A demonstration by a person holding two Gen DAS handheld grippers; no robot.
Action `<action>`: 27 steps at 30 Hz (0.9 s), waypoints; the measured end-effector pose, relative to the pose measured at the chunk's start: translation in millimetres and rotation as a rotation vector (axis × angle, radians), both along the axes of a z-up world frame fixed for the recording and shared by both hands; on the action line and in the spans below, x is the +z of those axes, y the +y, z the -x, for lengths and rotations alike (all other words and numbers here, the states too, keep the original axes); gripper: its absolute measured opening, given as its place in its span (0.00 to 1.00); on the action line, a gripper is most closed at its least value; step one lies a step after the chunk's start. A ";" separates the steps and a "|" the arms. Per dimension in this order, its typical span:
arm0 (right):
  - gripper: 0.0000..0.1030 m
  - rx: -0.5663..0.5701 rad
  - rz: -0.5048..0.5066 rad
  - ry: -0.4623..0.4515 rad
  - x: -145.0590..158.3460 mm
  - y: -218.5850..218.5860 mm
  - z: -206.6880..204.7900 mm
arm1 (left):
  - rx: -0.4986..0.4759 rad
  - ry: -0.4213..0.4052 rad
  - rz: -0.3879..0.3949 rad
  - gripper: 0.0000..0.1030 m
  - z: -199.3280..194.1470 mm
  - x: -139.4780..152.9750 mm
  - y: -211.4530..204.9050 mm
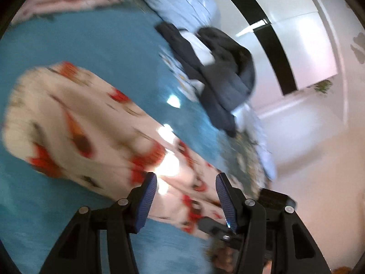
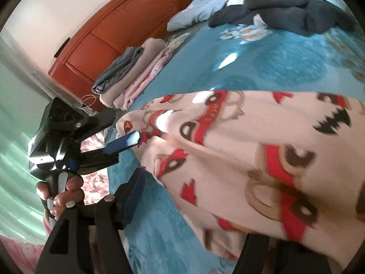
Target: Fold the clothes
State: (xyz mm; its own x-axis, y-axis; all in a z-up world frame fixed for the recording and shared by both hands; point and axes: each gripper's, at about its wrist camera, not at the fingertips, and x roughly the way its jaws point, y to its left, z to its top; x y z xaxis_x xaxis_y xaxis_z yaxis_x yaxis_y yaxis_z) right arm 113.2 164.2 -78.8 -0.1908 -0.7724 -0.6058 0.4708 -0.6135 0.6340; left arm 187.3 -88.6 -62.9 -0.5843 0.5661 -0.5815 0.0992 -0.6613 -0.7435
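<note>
A cream garment (image 1: 95,132) printed with red masks and dark bats lies on the teal bedspread (image 1: 91,41). It fills the right wrist view (image 2: 251,150) too. My left gripper (image 1: 186,182) is open just above the garment's near end, nothing between its blue pads. It also shows in the right wrist view (image 2: 134,146), held by a hand at the garment's left edge. My right gripper (image 2: 194,205) is open; its left finger (image 2: 132,196) is beside the garment, its right finger hidden under the cloth.
A dark grey jacket (image 1: 223,73) lies crumpled on a pale blue floral quilt (image 1: 182,2) at the bed's far side. A stack of folded clothes (image 2: 132,73) sits near the red-brown headboard (image 2: 118,22). The bed edge and pale floor (image 1: 319,159) are at right.
</note>
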 end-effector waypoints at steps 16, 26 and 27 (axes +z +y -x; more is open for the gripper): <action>0.70 0.236 0.116 -0.014 9.3 -30.3 -51.3 | 0.067 -0.034 -0.043 0.56 -22.3 -21.9 -27.5; 0.69 0.299 0.229 -0.077 17.7 -2.2 -72.7 | 0.220 -0.045 -0.058 0.57 -48.4 -23.0 -73.8; 0.69 0.282 0.249 -0.064 23.2 7.2 -73.8 | 0.235 -0.046 -0.060 0.58 -51.0 -23.1 -78.4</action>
State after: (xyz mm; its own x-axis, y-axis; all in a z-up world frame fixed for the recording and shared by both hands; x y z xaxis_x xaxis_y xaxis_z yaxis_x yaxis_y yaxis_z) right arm 187.0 171.4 -55.6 0.0823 -0.9144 -0.3964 0.5536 -0.2887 0.7812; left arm 238.3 -167.0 -86.0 -0.6778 0.4518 -0.5801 0.2799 -0.5710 -0.7718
